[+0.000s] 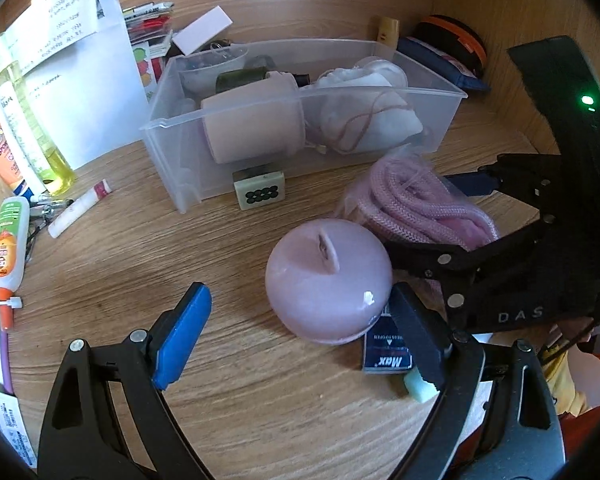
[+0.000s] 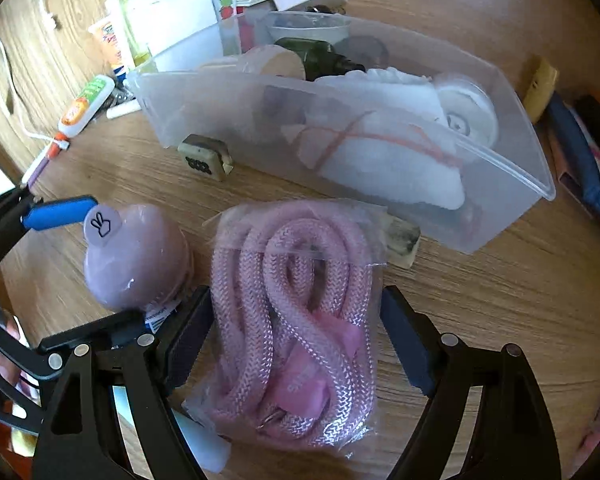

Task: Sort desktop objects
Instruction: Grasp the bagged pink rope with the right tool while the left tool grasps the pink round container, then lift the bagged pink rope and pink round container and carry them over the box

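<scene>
Left tool (image 1: 300,344): spread wide around the lilac round candle (image 1: 328,280), blue pad clear of it.
Right tool (image 2: 296,340): spread, straddling the bagged pink rope (image 2: 292,320) without pinching.
Clear bin (image 1: 172,136): behind both on the worktop (image 1: 120,272).

The left gripper (image 1: 300,344) points down at the desk with its jaws wide apart, one blue pad on each side, and nothing is pinched between them. The right gripper (image 2: 296,340) sits close beside it and points down too. Its jaws are open, and its pads do not press on anything.
</scene>
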`<state>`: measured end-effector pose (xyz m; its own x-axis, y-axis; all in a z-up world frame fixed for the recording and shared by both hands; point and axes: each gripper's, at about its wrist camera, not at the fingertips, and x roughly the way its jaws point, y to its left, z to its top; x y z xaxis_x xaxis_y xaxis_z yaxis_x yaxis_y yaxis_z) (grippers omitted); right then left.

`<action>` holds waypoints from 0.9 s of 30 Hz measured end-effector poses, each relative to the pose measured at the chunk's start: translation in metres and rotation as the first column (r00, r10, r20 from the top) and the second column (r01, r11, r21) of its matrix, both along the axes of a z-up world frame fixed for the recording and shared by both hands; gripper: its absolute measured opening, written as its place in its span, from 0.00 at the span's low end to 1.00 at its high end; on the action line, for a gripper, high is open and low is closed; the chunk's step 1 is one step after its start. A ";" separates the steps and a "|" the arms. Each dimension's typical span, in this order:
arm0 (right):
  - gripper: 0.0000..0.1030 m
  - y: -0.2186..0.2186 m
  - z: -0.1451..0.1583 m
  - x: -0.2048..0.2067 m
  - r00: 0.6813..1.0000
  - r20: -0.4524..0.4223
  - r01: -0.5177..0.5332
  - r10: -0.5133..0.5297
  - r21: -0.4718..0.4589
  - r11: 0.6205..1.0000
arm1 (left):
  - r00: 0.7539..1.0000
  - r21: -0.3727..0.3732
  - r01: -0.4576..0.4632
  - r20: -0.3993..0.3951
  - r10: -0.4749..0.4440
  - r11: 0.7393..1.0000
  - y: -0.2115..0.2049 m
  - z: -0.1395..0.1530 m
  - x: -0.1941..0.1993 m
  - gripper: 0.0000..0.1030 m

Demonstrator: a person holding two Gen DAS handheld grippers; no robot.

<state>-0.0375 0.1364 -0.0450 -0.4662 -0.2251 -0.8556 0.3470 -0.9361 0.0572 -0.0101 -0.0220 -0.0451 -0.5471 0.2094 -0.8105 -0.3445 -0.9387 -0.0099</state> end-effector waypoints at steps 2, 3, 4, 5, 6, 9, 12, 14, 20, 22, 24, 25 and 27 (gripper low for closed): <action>0.63 0.001 0.000 0.000 1.000 -0.008 -0.007 0.007 -0.008 1.000 | 1.000 0.008 0.003 0.007 -0.003 1.000 0.003 -0.001 -0.003 0.88; 0.61 0.003 0.002 0.001 1.000 -0.014 -0.008 0.008 -0.014 1.000 | 1.000 0.017 0.008 0.015 -0.008 1.000 0.004 -0.002 -0.005 0.88; 0.61 0.005 0.002 0.001 1.000 -0.013 -0.008 0.007 -0.024 1.000 | 1.000 0.022 0.011 0.019 -0.012 1.000 0.005 -0.002 -0.006 0.88; 0.60 0.007 0.002 0.000 1.000 -0.012 -0.007 0.007 -0.034 0.999 | 1.000 0.032 0.017 0.023 -0.018 0.999 0.007 -0.003 -0.007 0.88; 0.60 0.009 0.002 0.001 1.000 -0.017 -0.003 0.002 -0.040 0.999 | 1.000 0.035 0.018 0.023 -0.019 0.999 0.008 -0.003 -0.008 0.88; 0.59 0.012 0.002 0.002 1.000 -0.027 0.005 -0.006 -0.039 0.999 | 1.000 0.041 0.014 0.014 -0.014 0.999 0.011 -0.002 -0.008 0.88; 0.59 0.021 0.009 0.003 0.999 -0.034 0.022 -0.024 -0.065 0.998 | 1.000 0.048 0.006 0.021 -0.007 0.999 0.013 -0.004 -0.010 0.72; 0.59 0.030 0.015 0.003 0.998 -0.047 0.040 -0.044 -0.086 0.995 | 0.999 0.059 0.004 0.041 -0.006 0.998 0.013 -0.006 -0.013 0.61; 0.59 0.052 0.034 0.004 0.993 -0.075 0.079 -0.091 -0.149 0.986 | 0.999 0.086 -0.036 0.035 0.033 0.996 0.005 -0.003 -0.014 0.61; 0.58 0.057 0.039 0.005 0.991 -0.087 0.087 -0.102 -0.159 0.983 | 0.999 0.098 -0.047 0.026 0.044 0.994 0.001 0.002 -0.013 0.61; 0.58 0.063 0.047 0.006 0.988 -0.101 0.099 -0.117 -0.172 0.980 | 0.998 0.108 -0.057 0.008 0.057 0.992 -0.002 0.009 -0.012 0.61; 0.58 0.067 0.051 0.007 0.987 -0.107 0.102 -0.123 -0.181 0.978 | 0.998 0.117 -0.063 -0.007 0.064 0.991 -0.005 0.015 -0.010 0.61; 0.58 0.070 0.058 0.006 0.984 -0.120 0.107 -0.133 -0.203 0.973 | 0.997 0.131 -0.068 -0.027 0.072 0.989 -0.009 0.024 -0.009 0.61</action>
<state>-0.0310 0.2068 0.0134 -0.6057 -0.3171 -0.7298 0.2494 -0.9466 0.2043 -0.0187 -0.0305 -0.0208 -0.5888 0.2718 -0.7612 -0.2798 -0.9521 -0.1235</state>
